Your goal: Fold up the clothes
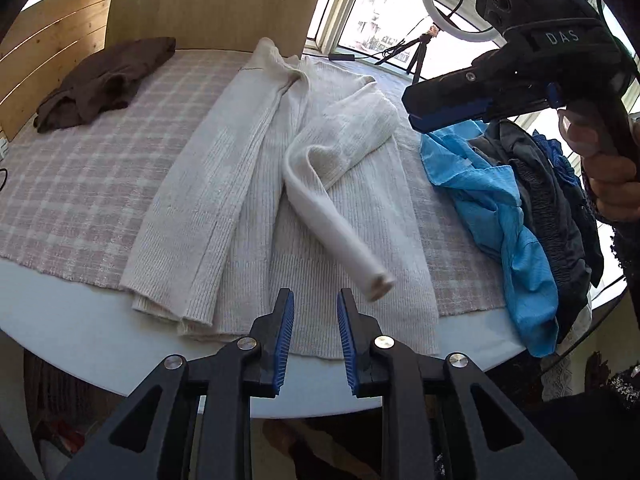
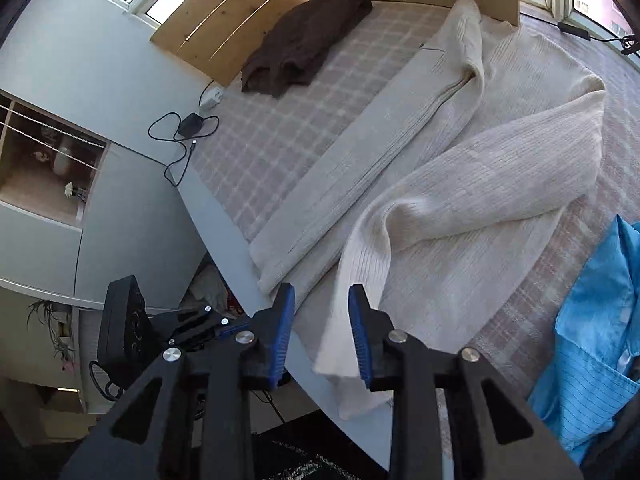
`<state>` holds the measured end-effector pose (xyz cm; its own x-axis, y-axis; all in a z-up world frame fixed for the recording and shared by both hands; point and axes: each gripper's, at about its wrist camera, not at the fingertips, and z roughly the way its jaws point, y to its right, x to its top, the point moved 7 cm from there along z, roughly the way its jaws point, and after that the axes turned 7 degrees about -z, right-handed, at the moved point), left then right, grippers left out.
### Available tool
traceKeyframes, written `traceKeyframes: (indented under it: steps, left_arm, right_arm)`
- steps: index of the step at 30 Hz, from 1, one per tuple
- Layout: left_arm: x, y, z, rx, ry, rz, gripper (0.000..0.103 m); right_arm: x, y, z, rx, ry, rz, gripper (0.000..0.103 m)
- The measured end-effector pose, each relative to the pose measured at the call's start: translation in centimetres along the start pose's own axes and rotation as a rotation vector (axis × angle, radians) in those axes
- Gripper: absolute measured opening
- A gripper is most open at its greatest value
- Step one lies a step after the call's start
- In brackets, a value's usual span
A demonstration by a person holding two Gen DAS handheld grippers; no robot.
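Note:
A cream ribbed knit cardigan [image 1: 256, 200] lies lengthwise on the checked cloth [image 1: 80, 184], its left side folded in. Its right sleeve [image 1: 332, 220] lies bent across the body, cuff toward the near hem and blurred. My left gripper [image 1: 315, 300] is open and empty, above the near hem. My right gripper [image 1: 416, 120] is seen from the side above the table's right part. In the right wrist view the cardigan [image 2: 460, 184] fills the middle, and my right gripper [image 2: 322, 296] is open, above the sleeve [image 2: 360, 264] without holding it.
A brown garment [image 1: 104, 80] lies at the far left of the cloth. A pile with a blue shirt [image 1: 492, 200] and dark clothes [image 1: 556, 208] sits at the right. The white round table [image 1: 100, 340] has its edge near me. A ring light on a tripod [image 1: 448, 0] stands by the window.

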<state>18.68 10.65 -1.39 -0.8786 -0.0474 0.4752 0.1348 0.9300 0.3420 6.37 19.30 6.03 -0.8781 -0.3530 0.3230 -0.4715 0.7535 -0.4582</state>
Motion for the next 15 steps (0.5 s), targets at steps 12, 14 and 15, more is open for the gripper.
traceKeyframes:
  steps: [12, 14, 15]
  left_arm:
    - [1.1, 0.2, 2.1, 0.125, -0.031, -0.010, 0.033]
    - [1.0, 0.2, 2.7, 0.144, -0.052, -0.010, 0.033]
    - [0.8, 0.2, 3.1, 0.155, -0.062, -0.010, 0.033]
  right_arm:
    - [8.6, 22.5, -4.0, -0.437, 0.092, 0.304, 0.040]
    - [8.9, 23.7, -2.6, -0.396, 0.076, 0.326, 0.040]
    - [8.9, 24.0, -1.8, -0.385, 0.062, 0.329, 0.040]
